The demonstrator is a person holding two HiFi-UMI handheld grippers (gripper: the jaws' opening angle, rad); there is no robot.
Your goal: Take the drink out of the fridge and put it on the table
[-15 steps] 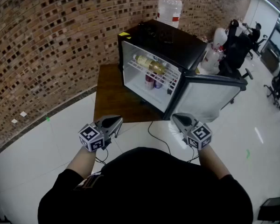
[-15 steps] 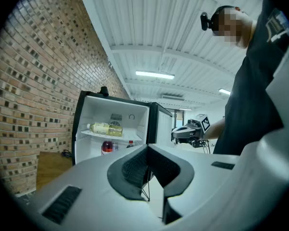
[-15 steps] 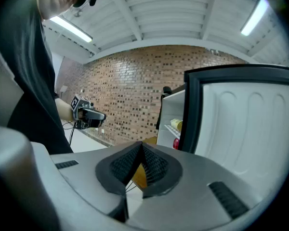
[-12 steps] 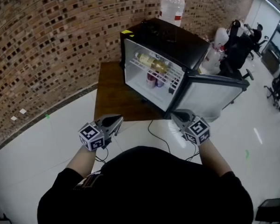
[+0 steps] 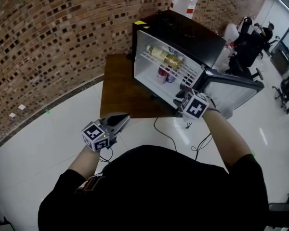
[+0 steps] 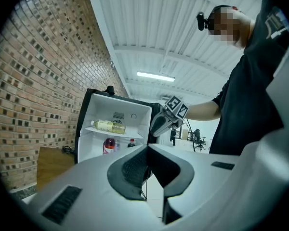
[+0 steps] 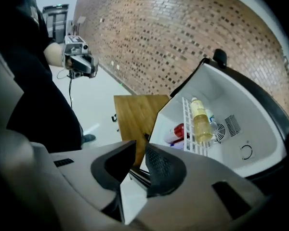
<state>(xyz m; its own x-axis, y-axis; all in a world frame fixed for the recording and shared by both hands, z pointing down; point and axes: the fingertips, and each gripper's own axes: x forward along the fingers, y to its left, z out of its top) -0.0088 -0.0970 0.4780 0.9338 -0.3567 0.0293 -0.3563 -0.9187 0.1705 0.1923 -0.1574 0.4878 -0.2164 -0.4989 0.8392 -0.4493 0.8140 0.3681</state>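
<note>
A black mini fridge (image 5: 183, 35) stands open on a low wooden table (image 5: 119, 93). On its wire shelf lies a yellowish drink bottle (image 5: 164, 58) (image 7: 201, 119) (image 6: 110, 126). Below it stand a red drink (image 5: 161, 73) (image 7: 177, 131) and a dark bottle (image 6: 131, 143). My right gripper (image 5: 184, 94) (image 7: 140, 148) hovers at the fridge's lower front edge, jaws a little apart with nothing between them. My left gripper (image 5: 124, 118) (image 6: 148, 148) hangs back over the floor, shut and empty.
The fridge door (image 5: 231, 90) swings out to the right beside my right arm. A water jug (image 5: 184, 1) stands behind the fridge. A cable (image 5: 166, 138) trails over the white floor. Office chairs (image 5: 245, 47) stand far right; a brick wall (image 5: 62, 32) runs behind.
My right gripper has moved forward from beside my body up to the fridge's open front. The left gripper has stayed about where it was.
</note>
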